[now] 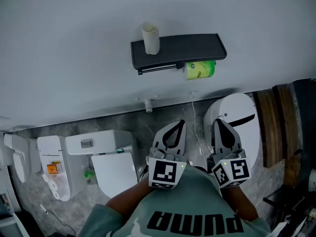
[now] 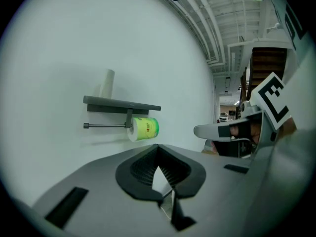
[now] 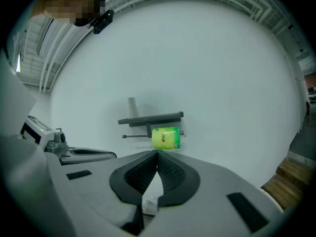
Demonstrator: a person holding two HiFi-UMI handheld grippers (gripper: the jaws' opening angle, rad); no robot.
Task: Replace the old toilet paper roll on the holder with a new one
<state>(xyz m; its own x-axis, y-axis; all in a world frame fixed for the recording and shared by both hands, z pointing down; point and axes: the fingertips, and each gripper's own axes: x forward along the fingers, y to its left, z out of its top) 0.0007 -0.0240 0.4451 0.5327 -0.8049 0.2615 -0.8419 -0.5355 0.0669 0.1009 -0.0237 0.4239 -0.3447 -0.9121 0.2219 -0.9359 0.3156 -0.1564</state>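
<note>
Jaws pinched shut and empty on left gripper (image 1: 178, 124) and right gripper (image 1: 217, 122). Green-wrapped toilet paper roll (image 1: 199, 69) hangs on the dark wall-mounted holder (image 1: 182, 48) at 12 o'clock, well away. I'd open wide before reaching.

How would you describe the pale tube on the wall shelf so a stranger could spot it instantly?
On the plain pale wall, find the dark grey wall-mounted shelf. The pale cream cardboard tube stands upright on top of its left end in the head view. Unlike the green-wrapped toilet paper roll hanging on the thin metal bar beneath, it is bare and narrow.
</note>
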